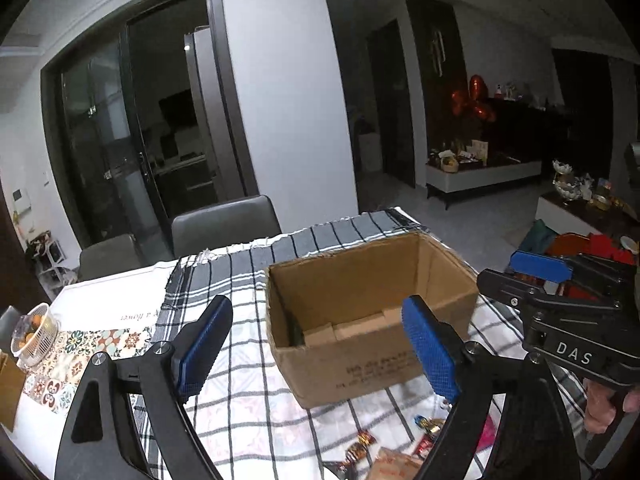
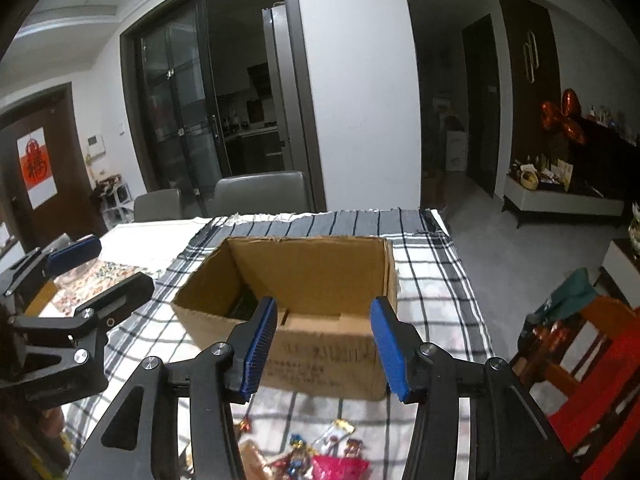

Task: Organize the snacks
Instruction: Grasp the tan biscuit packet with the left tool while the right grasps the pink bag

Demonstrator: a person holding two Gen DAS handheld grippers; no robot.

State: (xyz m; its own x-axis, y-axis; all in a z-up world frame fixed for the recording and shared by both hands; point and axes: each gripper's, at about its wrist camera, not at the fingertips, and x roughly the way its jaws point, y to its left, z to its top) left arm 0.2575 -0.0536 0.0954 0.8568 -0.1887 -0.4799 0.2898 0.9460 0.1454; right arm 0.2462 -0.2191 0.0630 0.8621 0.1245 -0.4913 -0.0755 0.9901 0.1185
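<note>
An open brown cardboard box point(image 1: 352, 368) point(image 2: 328, 360) stands on the checked tablecloth point(image 1: 240, 392). Its floor shows folded flaps and something dark in the left corner. My left gripper point(image 1: 316, 304) is open in front of the box's near wall, with nothing between its blue pads. My right gripper point(image 2: 325, 306) is open too, narrower, also empty and just short of the box. Each gripper shows in the other's view: the right point(image 1: 516, 272) beside the box's right side, the left point(image 2: 108, 268) off its left. Several wrapped snacks point(image 2: 300, 456) point(image 1: 360, 444) lie on the cloth below the grippers.
Two grey chairs point(image 1: 224, 220) stand behind the table. A clear basket of fruit point(image 1: 34, 336) sits at the far left on a patterned mat point(image 1: 80, 352). A red and wooden chair point(image 2: 600, 380) is off the table's right edge. A hand point(image 1: 604, 408) holds the right gripper.
</note>
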